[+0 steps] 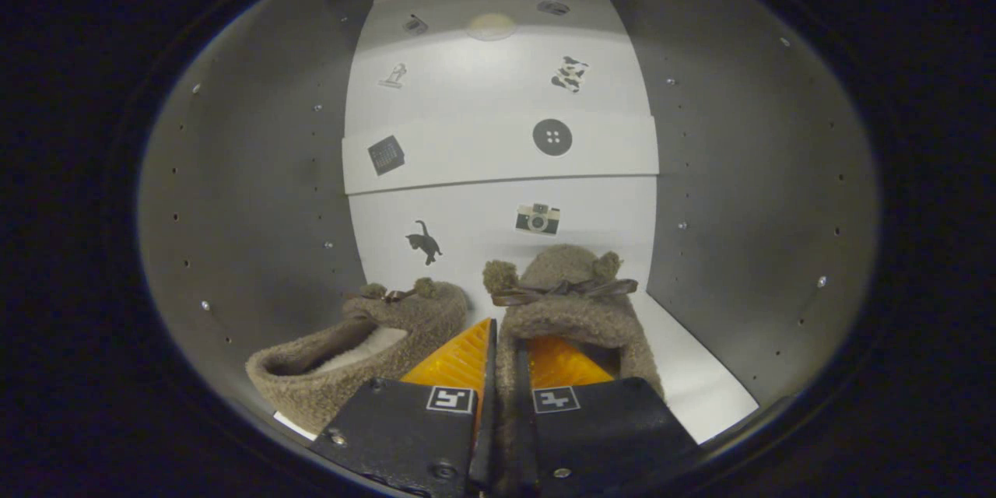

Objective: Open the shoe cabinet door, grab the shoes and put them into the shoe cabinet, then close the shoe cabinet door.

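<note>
Tool (504,342) pinching fuzzy brown slipper's (572,303) side wall, beside its mate (350,362), inside cabinet (233,194)

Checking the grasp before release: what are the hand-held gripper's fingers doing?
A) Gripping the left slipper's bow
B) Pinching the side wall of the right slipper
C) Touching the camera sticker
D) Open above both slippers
B: the hand-held gripper has its orange fingers pressed on either side of the right slipper's fuzzy wall, inside the cabinet beside the left slipper.
</note>
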The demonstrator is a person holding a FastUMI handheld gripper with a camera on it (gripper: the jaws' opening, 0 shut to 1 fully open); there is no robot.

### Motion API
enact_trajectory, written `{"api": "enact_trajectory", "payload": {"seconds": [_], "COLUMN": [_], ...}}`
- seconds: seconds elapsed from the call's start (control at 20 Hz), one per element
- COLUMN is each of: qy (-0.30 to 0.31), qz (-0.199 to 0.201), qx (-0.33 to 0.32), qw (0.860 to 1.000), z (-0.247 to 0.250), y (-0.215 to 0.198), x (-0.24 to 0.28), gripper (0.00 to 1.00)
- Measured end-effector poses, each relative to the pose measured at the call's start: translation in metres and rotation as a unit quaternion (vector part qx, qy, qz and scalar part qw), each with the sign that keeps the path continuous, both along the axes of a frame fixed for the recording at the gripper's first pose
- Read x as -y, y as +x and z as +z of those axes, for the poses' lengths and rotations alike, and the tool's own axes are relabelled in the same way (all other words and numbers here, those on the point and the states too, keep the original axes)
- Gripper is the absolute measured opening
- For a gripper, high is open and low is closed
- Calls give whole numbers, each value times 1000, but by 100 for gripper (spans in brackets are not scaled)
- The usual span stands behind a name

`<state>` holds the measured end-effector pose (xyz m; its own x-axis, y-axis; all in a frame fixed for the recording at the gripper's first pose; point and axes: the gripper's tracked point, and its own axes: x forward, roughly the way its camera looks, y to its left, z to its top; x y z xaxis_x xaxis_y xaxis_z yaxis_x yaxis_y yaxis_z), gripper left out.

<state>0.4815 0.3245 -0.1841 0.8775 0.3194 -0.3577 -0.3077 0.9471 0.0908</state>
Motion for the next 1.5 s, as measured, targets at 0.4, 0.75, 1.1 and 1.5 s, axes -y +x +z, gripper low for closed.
{"api": "enact_trajectory", "payload": {"seconds": [0.4, 0.75, 1.1, 1.5], "qy": [14, -112, -130, -75], "qz": [-2, 53, 21, -2], "qx": [-20, -121, -137, 9], "qw": [1000, 985, 982, 997], "z": [12, -17, 10, 101], "y": [-12, -31, -47, -125], "x": [6, -10, -5, 25], "gripper": [62, 83, 87, 87]}}
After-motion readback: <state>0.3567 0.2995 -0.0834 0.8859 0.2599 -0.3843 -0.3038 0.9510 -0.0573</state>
